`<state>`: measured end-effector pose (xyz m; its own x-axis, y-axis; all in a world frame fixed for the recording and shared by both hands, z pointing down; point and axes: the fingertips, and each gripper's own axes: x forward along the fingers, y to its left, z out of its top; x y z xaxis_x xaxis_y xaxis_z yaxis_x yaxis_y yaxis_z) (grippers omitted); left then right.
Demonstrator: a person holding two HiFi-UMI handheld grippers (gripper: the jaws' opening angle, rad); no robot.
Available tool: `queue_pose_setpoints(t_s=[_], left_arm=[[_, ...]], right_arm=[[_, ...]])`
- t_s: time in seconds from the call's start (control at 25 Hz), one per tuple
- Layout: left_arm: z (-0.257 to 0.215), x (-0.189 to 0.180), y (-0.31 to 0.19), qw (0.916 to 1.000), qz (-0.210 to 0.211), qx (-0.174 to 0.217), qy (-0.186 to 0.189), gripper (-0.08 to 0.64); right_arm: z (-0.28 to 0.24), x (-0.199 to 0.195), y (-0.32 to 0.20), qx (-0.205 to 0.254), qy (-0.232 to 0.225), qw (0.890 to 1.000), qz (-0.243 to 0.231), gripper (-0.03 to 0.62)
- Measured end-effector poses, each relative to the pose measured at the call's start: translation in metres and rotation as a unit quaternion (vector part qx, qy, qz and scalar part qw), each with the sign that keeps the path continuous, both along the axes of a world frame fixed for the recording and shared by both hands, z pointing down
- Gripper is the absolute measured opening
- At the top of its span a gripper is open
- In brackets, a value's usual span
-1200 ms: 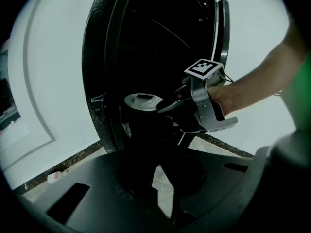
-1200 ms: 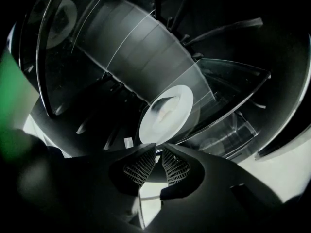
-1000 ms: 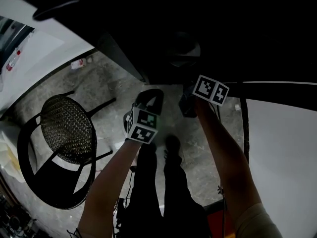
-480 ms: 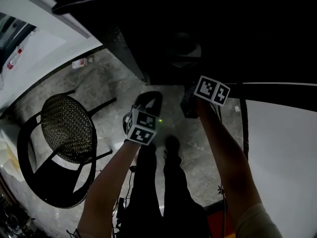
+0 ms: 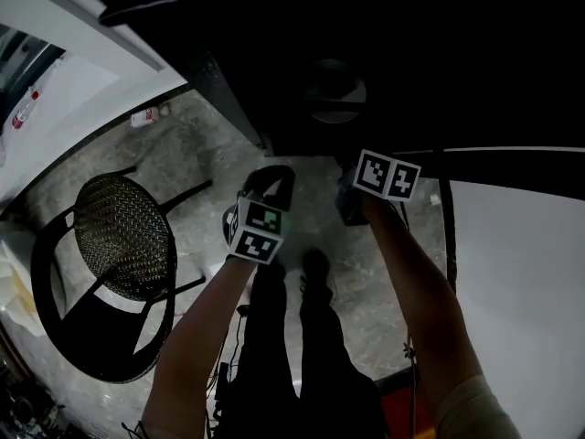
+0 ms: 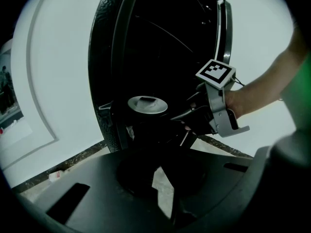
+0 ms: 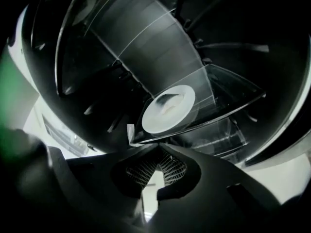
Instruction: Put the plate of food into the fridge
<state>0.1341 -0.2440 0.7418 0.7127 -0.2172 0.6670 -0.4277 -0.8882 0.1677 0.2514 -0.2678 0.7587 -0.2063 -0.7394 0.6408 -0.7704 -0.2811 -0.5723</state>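
Plate point(image 7: 167, 108) lies on fridge shelf point(image 7: 228, 106), just ahead of right gripper point(image 7: 156, 147), jaws together, empty. Left gripper point(image 6: 162, 169) also closed w/ nothing held, farther back; right is nearer.

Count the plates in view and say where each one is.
1. The white plate sits on a glass shelf inside the open fridge; the left gripper view shows the same plate. The dark interior may hide others.
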Motion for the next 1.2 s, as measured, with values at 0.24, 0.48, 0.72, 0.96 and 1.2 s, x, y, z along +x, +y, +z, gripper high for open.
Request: queue_pose_setpoints(t_s=[0.24, 0.48, 0.72, 0.96, 1.2], left_arm=[[-0.007, -0.004, 0.000, 1.0000, 0.001, 0.002, -0.007, 0.011], [-0.032, -0.012, 0.008, 0.9999, 0.009, 0.001, -0.012, 0.011], [-0.071, -0.017, 0.006, 0.9999, 0.011, 0.004, -0.010, 0.011], [-0.112, -0.019, 0.008, 0.9998, 0.020, 0.002, -0.004, 0.011], [-0.150, -0.036, -0.016, 0.9997, -0.023, 0.003, 0.007, 0.011]], right_arm=[[-0.013, 0.000, 0.017, -0.013, 0.013, 1.000, -0.014, 0.021], [-0.042, -0.011, 0.050, -0.030, 0.030, 0.999, -0.018, 0.021], [-0.097, -0.027, 0.056, -0.023, 0.066, 0.997, -0.035, 0.021], [-0.136, -0.042, 0.057, -0.031, 0.072, 0.996, -0.037, 0.021], [-0.167, -0.073, 0.049, -0.019, 0.052, 0.996, -0.063, 0.021]])
